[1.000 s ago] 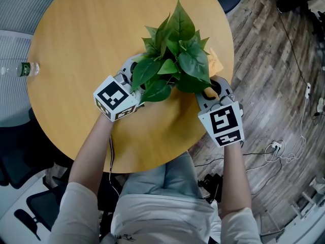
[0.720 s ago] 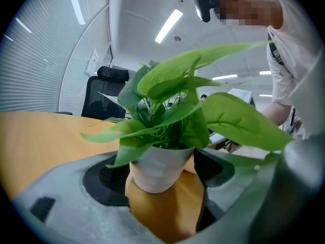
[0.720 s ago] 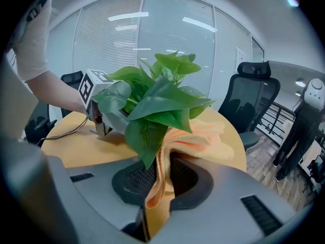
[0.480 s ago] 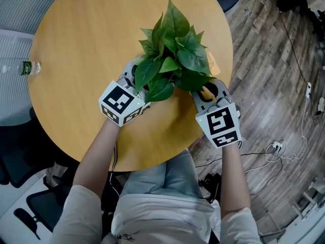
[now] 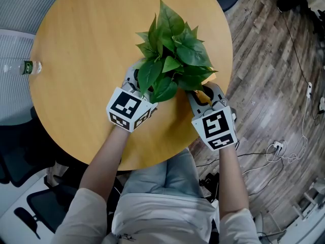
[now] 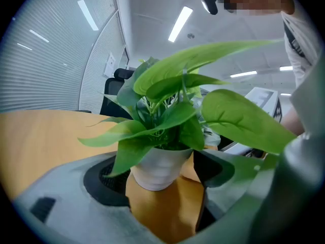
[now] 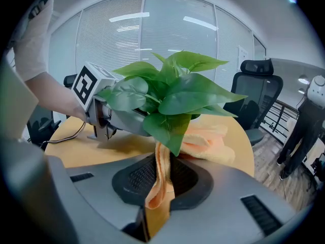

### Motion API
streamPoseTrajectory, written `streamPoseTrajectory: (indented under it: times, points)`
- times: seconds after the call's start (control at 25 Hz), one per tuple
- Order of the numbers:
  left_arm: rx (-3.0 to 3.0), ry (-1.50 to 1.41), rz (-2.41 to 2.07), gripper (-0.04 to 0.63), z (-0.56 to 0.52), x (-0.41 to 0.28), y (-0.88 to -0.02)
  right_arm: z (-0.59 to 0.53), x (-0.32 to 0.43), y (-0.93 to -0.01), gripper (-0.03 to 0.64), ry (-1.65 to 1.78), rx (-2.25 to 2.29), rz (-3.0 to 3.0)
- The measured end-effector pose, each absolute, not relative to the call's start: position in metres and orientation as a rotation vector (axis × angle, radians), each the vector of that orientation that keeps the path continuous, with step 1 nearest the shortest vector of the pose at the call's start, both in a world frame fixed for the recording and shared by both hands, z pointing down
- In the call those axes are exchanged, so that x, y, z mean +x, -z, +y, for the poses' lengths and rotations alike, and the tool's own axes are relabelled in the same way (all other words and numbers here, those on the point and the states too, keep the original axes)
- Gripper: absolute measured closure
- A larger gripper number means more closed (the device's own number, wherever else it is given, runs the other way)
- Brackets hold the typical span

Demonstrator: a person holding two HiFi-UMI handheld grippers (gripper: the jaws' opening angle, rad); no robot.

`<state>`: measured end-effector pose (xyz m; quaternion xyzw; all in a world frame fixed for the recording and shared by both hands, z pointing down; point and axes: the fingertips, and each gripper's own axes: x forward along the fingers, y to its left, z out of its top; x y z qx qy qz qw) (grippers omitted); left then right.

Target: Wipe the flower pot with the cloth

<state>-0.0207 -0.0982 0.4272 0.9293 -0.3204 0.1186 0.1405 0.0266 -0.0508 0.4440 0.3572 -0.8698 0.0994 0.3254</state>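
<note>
A leafy green plant (image 5: 175, 50) stands in a small white flower pot (image 6: 160, 169) on the round wooden table (image 5: 86, 50). My left gripper (image 5: 144, 83) is shut on the pot, with a black pad on each side of the rim. Leaves hide the pot in the head view. The right gripper (image 5: 205, 91) is on the plant's right side, shut on a fold of the orange cloth (image 7: 208, 141). That fold runs up between the right gripper's pads (image 7: 139, 179) to the pot's side. The rest of the cloth lies on the table behind the plant.
A plastic bottle (image 5: 23, 67) lies beside the table's left edge. Black office chairs (image 7: 256, 93) stand beyond the table. Cables (image 5: 279, 149) trail over the wooden floor on the right. The table's near edge is just under both wrists.
The left gripper has turned and its marker cube has shifted right and nearer. The plant has swung up and to the left with it. The right gripper has slid a little left, nearer the pot.
</note>
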Motion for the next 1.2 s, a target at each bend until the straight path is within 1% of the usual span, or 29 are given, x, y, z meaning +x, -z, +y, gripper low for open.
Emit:
streamPoseTrajectory:
  times: [0.4, 0.72, 0.88, 1.08, 1.2]
  points:
    - [2.591, -0.320, -1.102, 0.196, -0.096, -0.017, -0.429, -0.044, 0.024, -0.447, 0.566, -0.271, 0.922, -2.287]
    - [2.633, -0.328, -1.069, 0.195, -0.094, -0.019, -0.429, -0.046, 0.027, -0.446, 0.566, -0.281, 0.925, -2.292]
    - [2.687, -0.376, -0.983, 0.193, -0.090, -0.031, -0.435, -0.046, 0.028, -0.446, 0.566, -0.284, 0.928, -2.292]
    - [2.794, -0.406, -0.736, 0.192, -0.092, -0.038, -0.438, -0.047, 0.028, -0.447, 0.566, -0.289, 0.926, -2.294]
    - [2.864, -0.400, -0.562, 0.167, -0.094, -0.035, -0.436, -0.047, 0.028, -0.447, 0.566, -0.292, 0.924, -2.291]
